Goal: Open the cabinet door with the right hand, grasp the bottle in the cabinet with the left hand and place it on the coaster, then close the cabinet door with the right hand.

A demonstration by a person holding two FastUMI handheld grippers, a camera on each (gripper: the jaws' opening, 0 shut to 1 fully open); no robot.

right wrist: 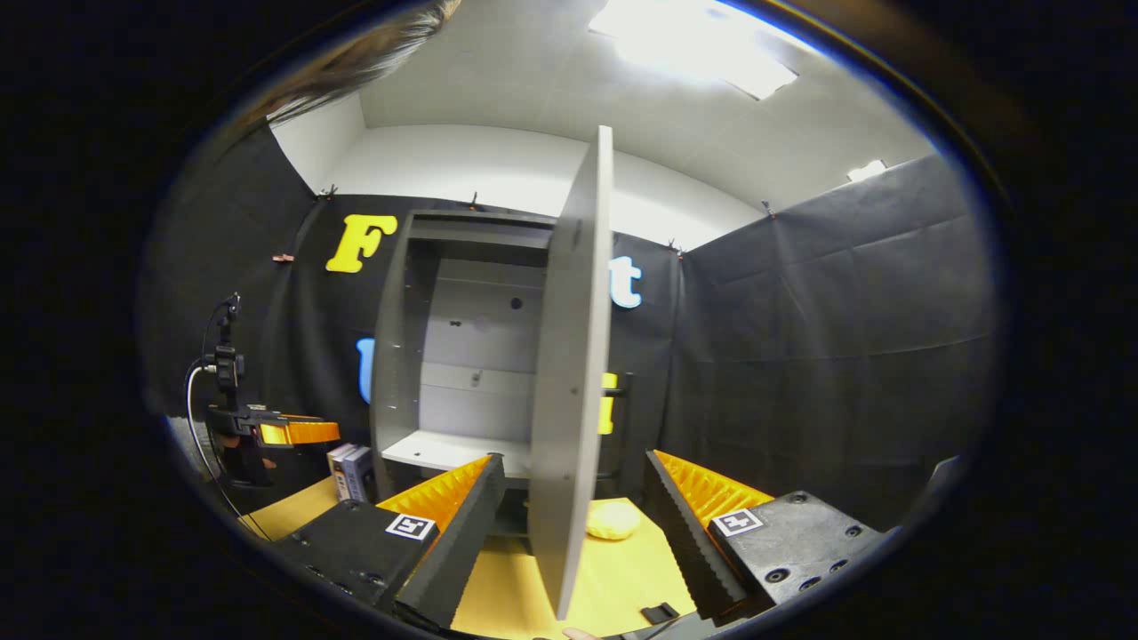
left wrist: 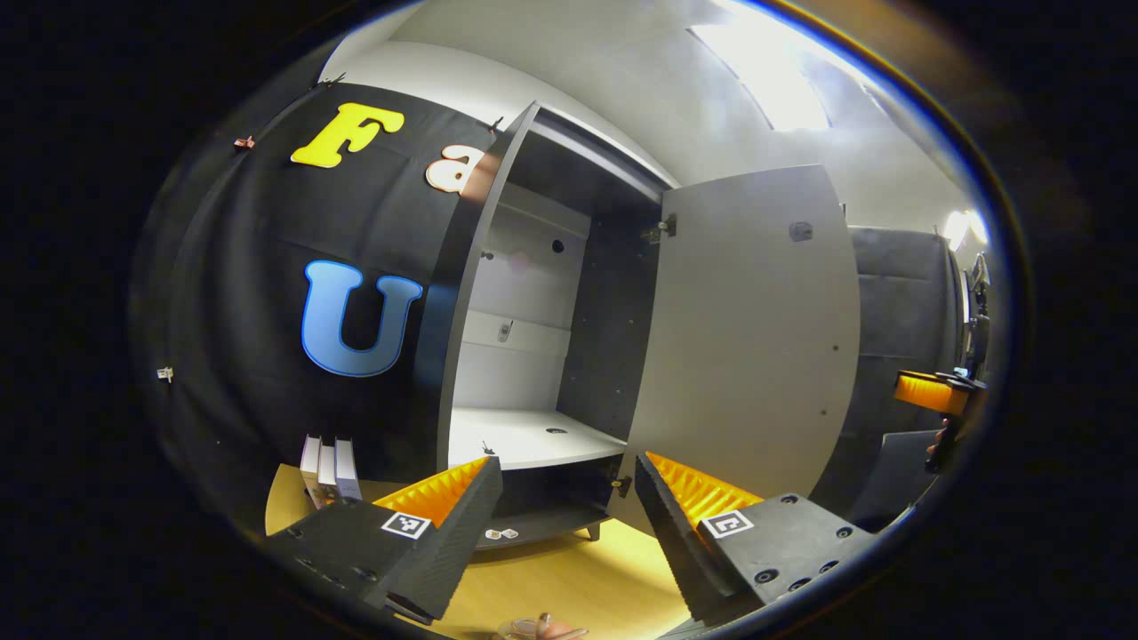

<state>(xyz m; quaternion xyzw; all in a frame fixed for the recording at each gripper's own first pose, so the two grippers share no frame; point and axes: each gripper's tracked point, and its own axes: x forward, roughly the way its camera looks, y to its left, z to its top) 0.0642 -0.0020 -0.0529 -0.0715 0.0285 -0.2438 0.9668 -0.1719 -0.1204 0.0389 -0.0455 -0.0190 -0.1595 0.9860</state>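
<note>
**Door open, bottle already off the shelf**

Between the spread fingers of the right gripper (right wrist: 573, 524) hangs the free edge of the cabinet door (right wrist: 573, 373), seen nearly edge-on, swung wide; whether either finger touches it I cannot tell. It is a flat, stiff panel that should swing lightly on its hinges, best pushed along this free edge, well away from the hinge side. The left gripper (left wrist: 564, 520) is released too, holding nothing, and faces the cabinet (left wrist: 533, 293), whose shelf (left wrist: 524, 436) is bare. At the bottom of the left gripper view a small clear, pinkish shape (left wrist: 542, 629) on the worktop (left wrist: 569, 578) may be the bottle's top; most of it is cut off, so I cannot be sure, nor see a coaster.

Nearby: small books (left wrist: 327, 469) left of the cabinet, a yellow lump (right wrist: 612, 521) on the worktop behind the door, likely clear of its swing.
</note>
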